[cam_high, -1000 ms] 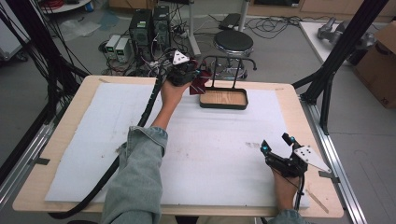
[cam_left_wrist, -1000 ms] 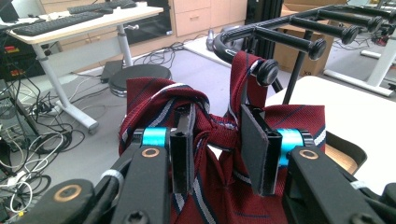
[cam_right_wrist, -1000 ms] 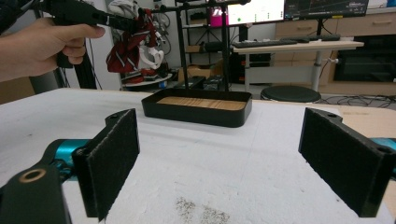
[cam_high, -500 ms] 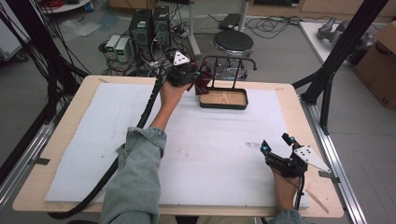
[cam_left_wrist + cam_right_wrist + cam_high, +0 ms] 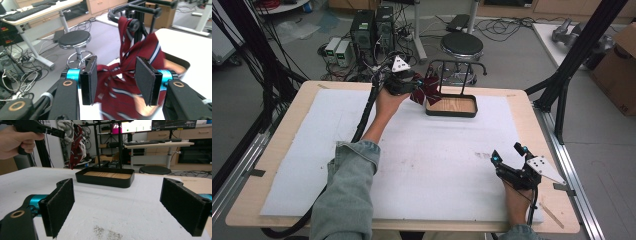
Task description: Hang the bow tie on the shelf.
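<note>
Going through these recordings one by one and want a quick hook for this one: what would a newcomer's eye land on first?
First, the dark red striped necktie draped over the black stand's top bar at the table's far edge, hanging beside the stand's wood-bottomed tray. The left hand-held gripper is right at it, its jaws just opening, the tie loose between the pads. The right hand-held gripper rests wide open at the near right corner of the white mat.

Faded denim sleeve point(image 5: 346, 195), black claws point(image 5: 116, 82) with teal joints, felt-like pads, thick black cable point(image 5: 362, 125)
</note>
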The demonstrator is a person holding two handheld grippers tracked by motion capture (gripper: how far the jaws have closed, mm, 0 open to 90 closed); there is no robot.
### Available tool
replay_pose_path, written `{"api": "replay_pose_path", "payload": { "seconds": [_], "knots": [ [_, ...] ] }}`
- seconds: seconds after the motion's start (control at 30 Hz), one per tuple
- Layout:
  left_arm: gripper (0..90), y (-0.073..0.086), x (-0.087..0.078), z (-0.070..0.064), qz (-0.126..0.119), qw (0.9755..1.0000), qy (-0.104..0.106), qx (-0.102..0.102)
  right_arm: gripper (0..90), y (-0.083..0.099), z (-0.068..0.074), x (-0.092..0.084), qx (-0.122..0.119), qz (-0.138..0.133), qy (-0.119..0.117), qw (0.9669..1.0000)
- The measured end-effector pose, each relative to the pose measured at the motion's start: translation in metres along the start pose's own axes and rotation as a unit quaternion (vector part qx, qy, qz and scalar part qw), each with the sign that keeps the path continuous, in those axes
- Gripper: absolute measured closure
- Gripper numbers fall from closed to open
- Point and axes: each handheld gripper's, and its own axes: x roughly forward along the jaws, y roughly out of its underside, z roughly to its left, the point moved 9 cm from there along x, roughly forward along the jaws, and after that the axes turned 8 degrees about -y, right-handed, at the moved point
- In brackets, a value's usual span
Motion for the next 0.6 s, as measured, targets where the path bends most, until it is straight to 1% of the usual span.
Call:
{"api": "replay_pose_path", "payload": {
  "seconds": [0.07, 0.1, 0.17, 0.23, 0.33, 0.4, 0.5, 0.6],
  "knots": [
    [49.4, 0.000, -0.006, 0.000, 0.006, 1.0000, 0.005, 0.006, 11.5, 0.000, 0.000, 0.000, 0.000, 0.001, 0.000, 1.0000],
    [48.2, 0.000, -0.010, 0.000, 0.010, 0.9999, 0.006, 0.012, 11.5, 0.000, 0.000, 0.000, 0.000, 0.000, 0.001, 1.0000],
    [45.5, 0.001, -0.018, 0.001, 0.015, 0.9994, 0.000, 0.030, 11.5, 0.000, 0.000, 0.000, -0.001, 0.002, 0.000, 1.0000],
    [44.5, 0.000, -0.027, 0.002, 0.009, 0.9995, 0.006, 0.029, 11.5, 0.000, 0.000, 0.000, -0.002, 0.002, 0.001, 1.0000],
    [42.2, -0.001, -0.044, 0.006, 0.001, 0.9996, 0.005, 0.027, 11.5, 0.000, 0.000, 0.000, -0.004, 0.003, 0.001, 1.0000],
    [40.8, -0.002, -0.056, 0.009, -0.003, 0.9997, 0.003, 0.026, 11.5, 0.000, 0.000, 0.000, -0.003, 0.003, 0.001, 1.0000],
    [38.5, -0.004, -0.075, 0.013, -0.014, 0.9995, -0.003, 0.027, 11.5, 0.001, 0.000, 0.000, -0.003, 0.003, 0.002, 1.0000],
    [37.0, -0.006, -0.093, 0.018, -0.024, 0.9994, -0.005, 0.025, 11.5, 0.001, 0.000, 0.000, -0.002, 0.003, 0.003, 1.0000]
  ]
}}
